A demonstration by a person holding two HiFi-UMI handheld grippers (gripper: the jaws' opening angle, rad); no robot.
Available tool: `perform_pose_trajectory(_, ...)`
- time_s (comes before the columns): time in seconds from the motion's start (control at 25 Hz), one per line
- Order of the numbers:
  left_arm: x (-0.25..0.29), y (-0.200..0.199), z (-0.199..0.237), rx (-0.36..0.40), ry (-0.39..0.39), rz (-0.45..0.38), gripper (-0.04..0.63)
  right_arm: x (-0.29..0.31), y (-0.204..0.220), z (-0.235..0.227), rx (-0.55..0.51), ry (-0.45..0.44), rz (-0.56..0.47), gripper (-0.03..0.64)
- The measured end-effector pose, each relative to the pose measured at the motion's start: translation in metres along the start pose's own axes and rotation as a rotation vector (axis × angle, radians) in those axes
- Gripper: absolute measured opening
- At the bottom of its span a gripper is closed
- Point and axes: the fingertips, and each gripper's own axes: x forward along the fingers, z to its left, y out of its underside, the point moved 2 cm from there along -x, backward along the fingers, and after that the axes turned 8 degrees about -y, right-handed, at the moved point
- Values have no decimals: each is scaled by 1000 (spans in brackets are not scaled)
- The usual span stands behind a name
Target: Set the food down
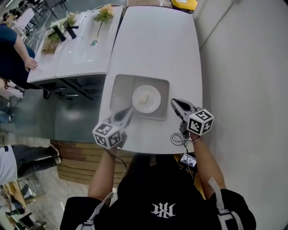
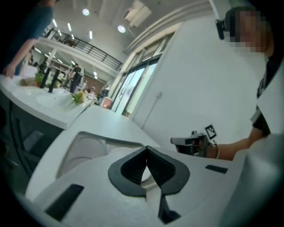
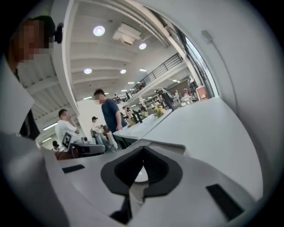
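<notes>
Both claws pressed together, empty. L claw [image 1: 129, 111] at tray [image 1: 118, 90] edge, R claw [image 1: 173, 103] just beside tray. Plate [image 1: 153, 92] w/ food [image 1: 144, 99] sits between them. Flowers [image 1: 105, 13] on next bench [image 1: 81, 51].

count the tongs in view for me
2. The left tongs are over the near edge of the tray, by the plate; the right tongs are just beside the tray's right edge. Both are shut and empty.

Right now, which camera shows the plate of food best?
The head view: it looks down on the whole round plate, a pale piece of food on it, inside the tray. The two gripper views sit low and catch only a pale sliver of it.
</notes>
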Motion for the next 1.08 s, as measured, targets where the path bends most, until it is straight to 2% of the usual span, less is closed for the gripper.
perform_pose_trajectory(0.08, -11, 6, -39, -13, 164, -28, 6, -20, -13, 38, -2, -82, -44, 5)
perform_pose_trajectory(0.16, -19, 29, -80, -22, 284, 6, 6, -40, -12, 77, 22, -159, -84, 5)
perform_pose_trajectory(0.24, -24, 51, -114, -62, 368, 33, 6, -57, -5, 107, 14, -216, -107, 3)
perform_pose_trajectory(0.32, -25, 57, -138, -76, 417, 37, 6, -68, -1, 129, -5, -253, -120, 3)
perform_pose_trajectory(0.48, -38, 51, -169, 27, 431, 41, 5, -82, 0, 163, 10, -355, -157, 3)
perform_pose_trajectory(0.56, -45, 42, -175, 84, 383, 51, 5, -91, -6, 176, -15, -400, -174, 3)
perform_pose_trajectory(0.64, -57, 30, -180, 115, 336, 25, 6, -102, -16, 186, -44, -440, -198, 3)
perform_pose_trajectory(0.72, -71, 25, -188, 106, 330, -19, 6, -116, -19, 194, -61, -473, -217, 3)
perform_pose_trajectory(0.84, -86, 30, -211, 29, 358, -39, 8, -144, -8, 197, -51, -480, -225, 3)
perform_pose_trajectory(0.92, -94, 35, -235, -11, 421, -23, 6, -165, 1, 198, -41, -484, -231, 3)
perform_pose_trajectory(1.08, -97, 42, -281, -15, 525, -26, 6, -199, 15, 192, -33, -518, -251, 3)
